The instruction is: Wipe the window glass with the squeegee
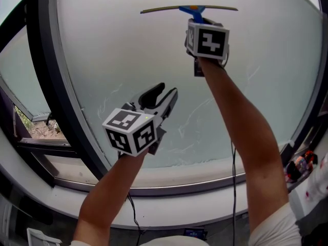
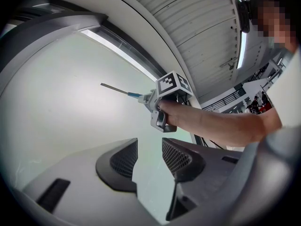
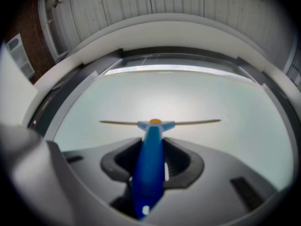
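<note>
One stroke seems ready: my right gripper (image 3: 153,161) clamps the squeegee (image 3: 153,145) high at the window glass (image 1: 154,60); left gripper (image 2: 148,159) gapes empty; next, I judge, a steady downward pull.

One squeegee (image 1: 189,8), one window (image 1: 128,50), two tongs (image 1: 165,94) (image 3: 153,157).

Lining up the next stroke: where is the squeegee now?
In the head view the squeegee is high at the window glass, right of centre, its blue handle clamped in the right tool; the left tool hangs open, lower left.
</note>
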`<state>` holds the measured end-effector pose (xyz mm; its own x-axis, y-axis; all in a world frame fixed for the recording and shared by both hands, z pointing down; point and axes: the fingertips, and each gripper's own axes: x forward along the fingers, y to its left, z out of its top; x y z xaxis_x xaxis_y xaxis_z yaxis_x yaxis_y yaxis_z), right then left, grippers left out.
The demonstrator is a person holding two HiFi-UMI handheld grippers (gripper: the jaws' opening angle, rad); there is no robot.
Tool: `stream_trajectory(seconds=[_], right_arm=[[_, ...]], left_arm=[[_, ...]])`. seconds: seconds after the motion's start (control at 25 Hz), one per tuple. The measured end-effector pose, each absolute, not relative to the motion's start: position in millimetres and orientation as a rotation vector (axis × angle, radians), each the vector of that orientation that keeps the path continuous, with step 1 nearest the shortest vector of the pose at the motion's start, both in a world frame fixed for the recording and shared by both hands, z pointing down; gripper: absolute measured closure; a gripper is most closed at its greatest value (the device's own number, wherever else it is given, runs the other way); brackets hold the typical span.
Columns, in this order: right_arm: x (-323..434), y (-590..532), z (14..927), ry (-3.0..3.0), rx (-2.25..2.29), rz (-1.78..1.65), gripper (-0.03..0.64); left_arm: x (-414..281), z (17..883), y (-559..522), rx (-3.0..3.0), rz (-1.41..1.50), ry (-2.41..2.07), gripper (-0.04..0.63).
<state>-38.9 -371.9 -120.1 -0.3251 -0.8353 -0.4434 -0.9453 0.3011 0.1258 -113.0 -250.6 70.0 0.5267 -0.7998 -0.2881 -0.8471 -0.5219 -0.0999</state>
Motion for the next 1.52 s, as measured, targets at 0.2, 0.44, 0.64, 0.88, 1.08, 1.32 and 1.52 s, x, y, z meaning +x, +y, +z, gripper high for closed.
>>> stream_trajectory(seconds=[0.2, 0.44, 0.64, 0.88, 1.08, 1.32, 1.52], right_arm=[[-39, -372, -107, 2.285, -1.616, 0.521, 0.465], [-38, -372, -91, 2.293, -1.618, 0.498, 0.465], [-37, -372, -78, 2.305, -1.628, 0.483, 0.465], [-36, -378, -52, 2.343, -1.647, 0.416, 0.465], [-34, -380, -36, 2.36, -1.666, 0.382, 0.465], [-32, -380, -19, 2.361, -1.67, 0.364, 0.465], [-32, -379, -5, 2.37, -1.674, 0.347, 0.465]], left_arm=[[-113, 79, -252, -2.555, 0.305, 1.404, 0.413], [-114, 95, -254, -2.579, 0.303, 1.423, 0.413], [-112, 104, -254, -2.595, 0.29, 1.424, 0.413], [-109, 110, -252, -2.607, 0.289, 1.416, 0.413], [-106, 116, -250, -2.622, 0.283, 1.41, 0.413], [-103, 127, -249, -2.647, 0.281, 1.405, 0.413], [-104, 134, -249, -2.659, 0.28, 1.409, 0.413]])
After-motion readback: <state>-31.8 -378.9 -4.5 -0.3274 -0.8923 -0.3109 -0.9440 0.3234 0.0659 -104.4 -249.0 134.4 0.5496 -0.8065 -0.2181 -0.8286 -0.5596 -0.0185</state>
